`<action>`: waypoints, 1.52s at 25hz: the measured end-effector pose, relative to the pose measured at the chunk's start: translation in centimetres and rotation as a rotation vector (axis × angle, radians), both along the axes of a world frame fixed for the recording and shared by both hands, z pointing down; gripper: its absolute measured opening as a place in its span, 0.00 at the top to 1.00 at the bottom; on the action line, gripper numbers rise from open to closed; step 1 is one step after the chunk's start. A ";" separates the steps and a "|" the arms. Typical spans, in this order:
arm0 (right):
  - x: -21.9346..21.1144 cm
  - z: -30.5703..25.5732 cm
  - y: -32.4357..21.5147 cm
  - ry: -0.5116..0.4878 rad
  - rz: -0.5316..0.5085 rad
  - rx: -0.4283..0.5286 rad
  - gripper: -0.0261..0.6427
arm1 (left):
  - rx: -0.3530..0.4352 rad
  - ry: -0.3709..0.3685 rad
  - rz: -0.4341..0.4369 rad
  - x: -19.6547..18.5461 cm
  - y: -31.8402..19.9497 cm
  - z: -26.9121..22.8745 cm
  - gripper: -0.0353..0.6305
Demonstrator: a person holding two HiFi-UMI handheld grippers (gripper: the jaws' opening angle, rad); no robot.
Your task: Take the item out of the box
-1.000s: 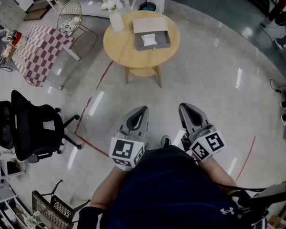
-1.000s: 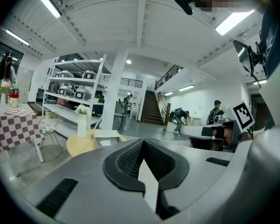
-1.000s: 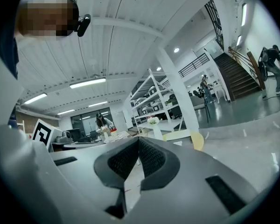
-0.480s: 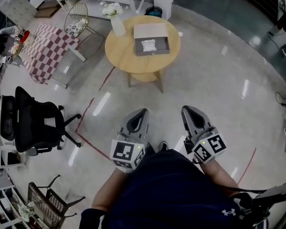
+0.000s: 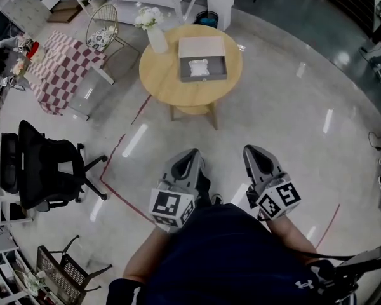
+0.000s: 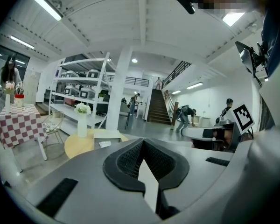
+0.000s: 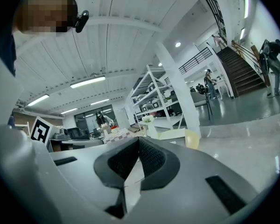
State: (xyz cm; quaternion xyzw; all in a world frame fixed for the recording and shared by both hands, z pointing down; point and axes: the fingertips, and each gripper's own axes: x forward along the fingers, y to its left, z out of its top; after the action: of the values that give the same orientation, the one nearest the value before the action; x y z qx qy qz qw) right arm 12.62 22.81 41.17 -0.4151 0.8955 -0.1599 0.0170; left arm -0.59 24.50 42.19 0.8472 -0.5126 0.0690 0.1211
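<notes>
Grey left gripper (image 5: 191, 154), clenched and empty, held low against the person (image 5: 228, 253); well ahead, white item (image 5: 198, 68) lies inside the open box (image 5: 204, 77) on the round tabletop (image 5: 162, 75); right gripper (image 5: 250, 150) likewise clenched, nothing yet within reach.

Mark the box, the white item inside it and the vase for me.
box (image 5: 220, 70), head view, bare grey floor.
white item (image 5: 199, 67), head view, its middle.
vase (image 5: 157, 42), head view, its body.
</notes>
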 end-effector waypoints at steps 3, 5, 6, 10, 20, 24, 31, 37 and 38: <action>-0.1 0.0 -2.0 0.012 0.025 0.004 0.95 | 0.003 0.010 0.017 -0.3 -2.5 0.1 0.93; 0.0 0.0 -3.4 0.029 0.045 0.012 0.95 | 0.006 0.021 0.034 -0.2 -4.3 0.1 0.92; 0.0 0.0 -4.2 0.037 0.056 0.013 0.95 | 0.007 0.026 0.045 -0.2 -5.2 0.1 0.92; -0.7 0.1 -8.0 0.049 0.099 0.003 0.95 | 0.007 0.043 0.084 -0.9 -9.2 0.0 0.93; -3.8 -0.1 -17.4 0.074 0.184 -0.020 0.95 | -0.009 0.071 0.160 -4.1 -19.8 0.1 0.92; -5.7 0.3 -20.1 0.090 0.189 -0.038 0.95 | -0.019 0.079 0.171 -5.9 -23.0 0.6 0.93; -8.0 0.9 -23.4 0.112 0.182 -0.065 0.95 | -0.033 0.080 0.176 -7.9 -26.9 1.4 0.93; -7.3 1.5 -25.4 0.133 0.195 -0.083 0.95 | -0.037 0.083 0.171 -8.3 -28.9 2.1 0.92; -7.0 1.6 -26.0 0.135 0.195 -0.084 0.95 | -0.037 0.076 0.165 -8.5 -29.4 2.2 0.92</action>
State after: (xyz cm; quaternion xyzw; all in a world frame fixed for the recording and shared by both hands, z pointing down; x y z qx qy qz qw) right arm 5.58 -3.16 42.75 -0.5102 0.8426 -0.1663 -0.0453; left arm -9.05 -4.85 44.43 0.8861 -0.4349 0.0559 0.1502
